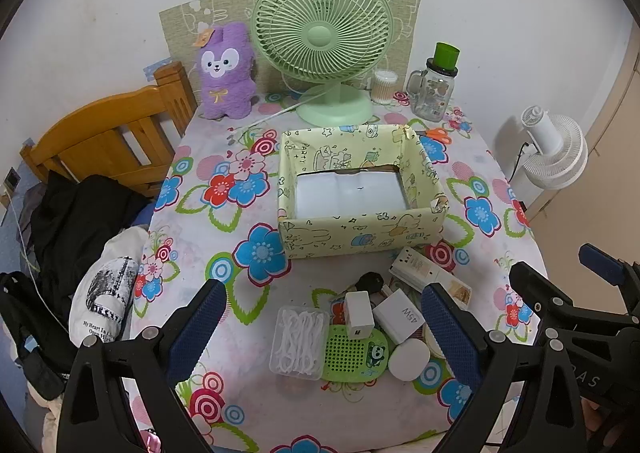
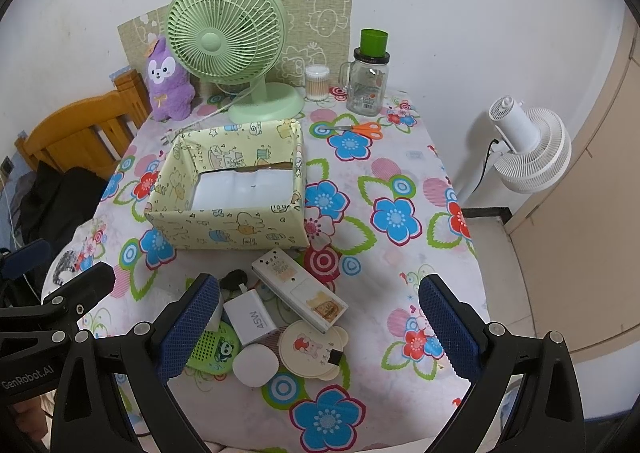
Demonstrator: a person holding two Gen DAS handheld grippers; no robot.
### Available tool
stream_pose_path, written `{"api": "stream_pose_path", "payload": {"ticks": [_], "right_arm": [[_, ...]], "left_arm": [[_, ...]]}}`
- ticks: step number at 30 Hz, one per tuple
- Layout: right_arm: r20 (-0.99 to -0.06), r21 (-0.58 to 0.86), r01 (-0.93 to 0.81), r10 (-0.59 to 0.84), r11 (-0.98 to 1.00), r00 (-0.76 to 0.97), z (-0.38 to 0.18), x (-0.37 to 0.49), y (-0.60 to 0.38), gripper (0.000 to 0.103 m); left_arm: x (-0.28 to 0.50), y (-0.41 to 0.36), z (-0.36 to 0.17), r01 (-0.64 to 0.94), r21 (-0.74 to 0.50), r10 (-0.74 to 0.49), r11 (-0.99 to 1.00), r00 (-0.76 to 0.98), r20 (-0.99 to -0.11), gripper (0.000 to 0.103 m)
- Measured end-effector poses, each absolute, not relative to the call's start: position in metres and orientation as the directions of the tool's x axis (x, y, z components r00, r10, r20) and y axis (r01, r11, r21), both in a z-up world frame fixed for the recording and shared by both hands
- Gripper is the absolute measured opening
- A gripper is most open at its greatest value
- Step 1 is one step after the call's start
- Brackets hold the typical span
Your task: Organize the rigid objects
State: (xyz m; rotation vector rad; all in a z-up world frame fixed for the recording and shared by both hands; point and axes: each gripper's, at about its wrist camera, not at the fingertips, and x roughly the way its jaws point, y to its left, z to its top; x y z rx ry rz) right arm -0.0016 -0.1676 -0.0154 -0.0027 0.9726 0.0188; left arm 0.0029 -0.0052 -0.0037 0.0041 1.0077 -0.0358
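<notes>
A yellow patterned box (image 1: 360, 237) (image 2: 228, 229) stands mid-table, holding only a white liner. In front of it lies a pile: a clear floss-pick case (image 1: 300, 341), a small white charger cube (image 1: 359, 313), a 45W charger (image 1: 400, 315) (image 2: 250, 319), a green perforated panda disc (image 1: 354, 353) (image 2: 210, 349), a white round puck (image 1: 409, 359) (image 2: 255, 365), a long white box (image 1: 430, 277) (image 2: 298, 289), a black key fob (image 1: 370, 281) (image 2: 235, 278) and a cream bear-shaped lid (image 2: 310, 347). My left gripper (image 1: 324, 325) is open above the pile. My right gripper (image 2: 320, 325) is open above it too.
At the back stand a green desk fan (image 1: 324, 41) (image 2: 224, 37), a purple plush (image 1: 226, 73), a cotton-swab tub (image 2: 317, 81) and a glass jar (image 2: 368, 85). Orange scissors (image 2: 360, 129) lie behind the box. A wooden chair (image 1: 112, 133) is left, a white floor fan (image 2: 528, 149) right.
</notes>
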Motion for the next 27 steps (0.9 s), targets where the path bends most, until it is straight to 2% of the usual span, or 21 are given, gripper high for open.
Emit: {"api": "stream_pose_path", "payload": {"ticks": [27], "right_arm": [[-0.833,0.015,-0.024,0.026,1.000,0.552,-0.0159,-0.0005,-0.1638,0.101]], "left_arm": [[0.0001,-0.0041,-0.0050,0.044,-0.002,-0.025,0.999,0.528,-0.849,0.099]]}}
